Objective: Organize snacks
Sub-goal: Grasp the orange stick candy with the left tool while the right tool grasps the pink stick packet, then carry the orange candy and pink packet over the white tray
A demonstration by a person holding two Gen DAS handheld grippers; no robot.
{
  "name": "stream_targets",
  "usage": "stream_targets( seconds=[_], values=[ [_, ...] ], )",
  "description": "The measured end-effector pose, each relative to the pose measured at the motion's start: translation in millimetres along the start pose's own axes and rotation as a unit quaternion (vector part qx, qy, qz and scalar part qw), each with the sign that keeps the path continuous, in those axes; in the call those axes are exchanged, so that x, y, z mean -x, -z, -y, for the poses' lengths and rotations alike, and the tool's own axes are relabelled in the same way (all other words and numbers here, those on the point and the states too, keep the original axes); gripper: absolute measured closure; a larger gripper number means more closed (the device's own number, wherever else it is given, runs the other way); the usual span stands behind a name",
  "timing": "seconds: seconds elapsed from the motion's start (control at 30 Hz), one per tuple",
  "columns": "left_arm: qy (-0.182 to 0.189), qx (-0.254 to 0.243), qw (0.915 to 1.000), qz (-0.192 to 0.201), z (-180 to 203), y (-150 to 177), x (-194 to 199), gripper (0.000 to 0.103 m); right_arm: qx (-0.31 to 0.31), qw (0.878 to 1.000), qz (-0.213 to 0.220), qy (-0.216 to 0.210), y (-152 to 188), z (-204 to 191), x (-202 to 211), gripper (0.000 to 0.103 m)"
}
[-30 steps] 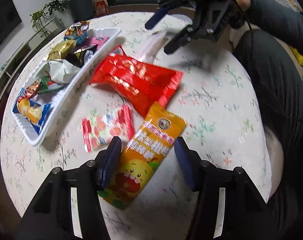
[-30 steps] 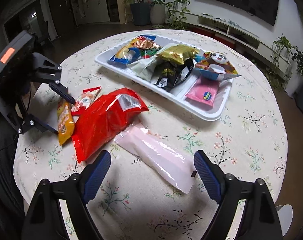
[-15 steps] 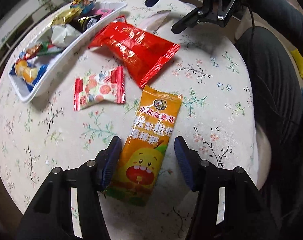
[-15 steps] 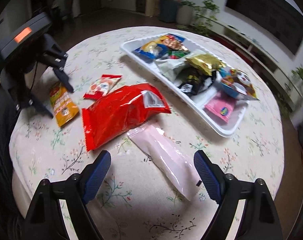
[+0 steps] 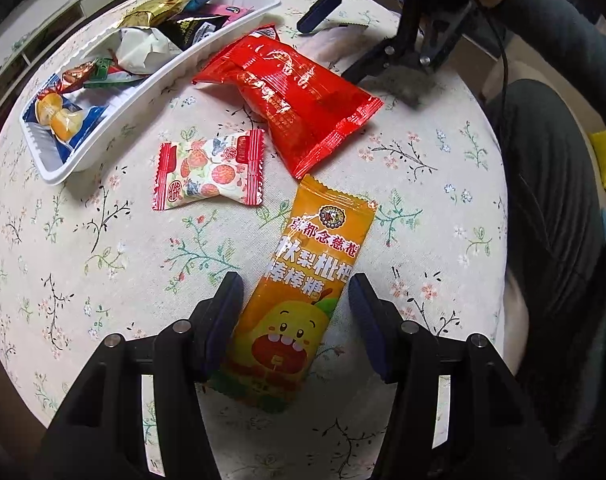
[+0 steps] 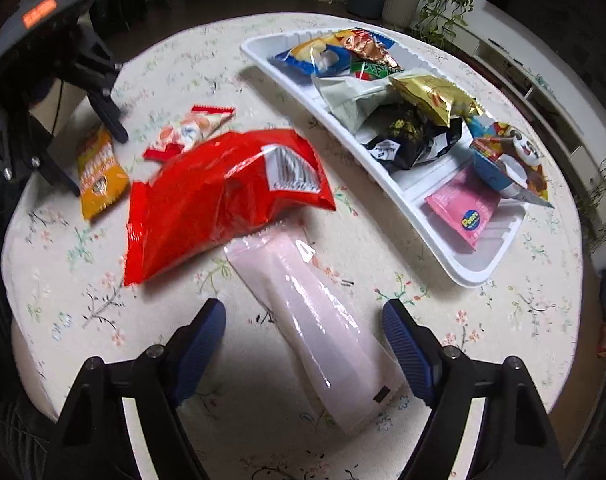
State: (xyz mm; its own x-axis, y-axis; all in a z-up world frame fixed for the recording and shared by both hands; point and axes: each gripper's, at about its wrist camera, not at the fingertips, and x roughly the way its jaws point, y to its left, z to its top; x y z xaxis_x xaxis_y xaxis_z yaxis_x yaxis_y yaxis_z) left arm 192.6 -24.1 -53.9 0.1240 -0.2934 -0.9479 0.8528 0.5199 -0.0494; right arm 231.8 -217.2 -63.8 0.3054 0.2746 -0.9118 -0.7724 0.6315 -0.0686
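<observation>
My left gripper (image 5: 295,312) is open and straddles the lower end of an orange candy packet (image 5: 299,292) lying flat on the table. My right gripper (image 6: 305,340) is open over a pale pink packet (image 6: 315,312), one finger on each side. A big red bag (image 5: 295,96) lies between them; it also shows in the right wrist view (image 6: 219,200). A small red-and-white fruit packet (image 5: 209,170) lies beside it. A white tray (image 6: 435,240) holds several snacks.
The round table has a floral cloth (image 5: 83,248). The tray (image 5: 115,128) runs along the far left in the left wrist view. The person's legs (image 5: 555,200) are at the table's right edge. Potted plants (image 6: 431,4) stand beyond the table.
My left gripper has drawn back along the orange packet toward its lower end. My right gripper has come down closer over the pink packet.
</observation>
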Motion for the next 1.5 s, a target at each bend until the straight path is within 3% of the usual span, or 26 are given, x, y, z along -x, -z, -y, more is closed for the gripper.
stream_targets(
  seconds=[0.1, 0.2, 0.3, 0.33, 0.43, 0.5, 0.67, 1.03, 1.37, 1.5],
  values=[
    [-0.007, -0.001, 1.0, -0.006, 5.0, 0.9, 0.1, 0.05, 0.0, 1.0, -0.003, -0.012, -1.0, 3.9, -2.3, 0.024],
    [-0.007, 0.002, 0.9999, -0.012, 7.2, -0.3, 0.3, 0.05, -0.007, 0.999, -0.008, -0.04, -2.2, 7.0, -2.8, 0.035],
    [-0.005, 0.008, 0.9998, -0.019, 8.0, -3.5, -3.0, 0.05, -0.014, 0.999, -0.012, -0.044, -0.6, 8.2, -1.1, 0.042],
    [-0.005, 0.012, 0.9997, -0.02, 8.4, -4.4, -3.8, 0.05, -0.018, 0.999, -0.014, -0.044, -0.5, 9.3, -0.1, 0.049],
    [-0.009, 0.024, 0.9994, -0.022, 6.6, -7.9, -4.4, 0.06, -0.029, 0.998, -0.019, -0.043, 1.1, 12.4, 3.0, 0.065],
    [-0.01, 0.032, 0.9992, -0.024, 5.8, -10.1, -3.5, 0.067, -0.034, 0.998, -0.021, -0.043, 4.8, 11.5, 5.3, 0.067],
    [-0.017, 0.03, 0.9991, -0.025, 13.2, -12.8, -1.2, 0.071, -0.038, 0.998, -0.022, -0.032, 9.3, 3.6, 8.1, 0.075],
    [-0.008, 0.05, 0.9987, 0.002, 33.5, -9.4, 12.7, 0.079, -0.05, 0.999, -0.003, -0.022, 20.4, -16.9, 19.1, 0.081],
    [-0.006, 0.091, 0.995, 0.04, 42.5, 19.0, 25.2, 0.08, -0.115, 0.992, 0.052, -0.009, 40.5, -19.1, 46.9, 0.082],
    [-0.001, 0.116, 0.9906, 0.073, 36.3, 26.3, 40.8, 0.08, -0.14, 0.987, 0.076, -0.005, 45.0, -16.8, 60.0, 0.082]
  ],
)
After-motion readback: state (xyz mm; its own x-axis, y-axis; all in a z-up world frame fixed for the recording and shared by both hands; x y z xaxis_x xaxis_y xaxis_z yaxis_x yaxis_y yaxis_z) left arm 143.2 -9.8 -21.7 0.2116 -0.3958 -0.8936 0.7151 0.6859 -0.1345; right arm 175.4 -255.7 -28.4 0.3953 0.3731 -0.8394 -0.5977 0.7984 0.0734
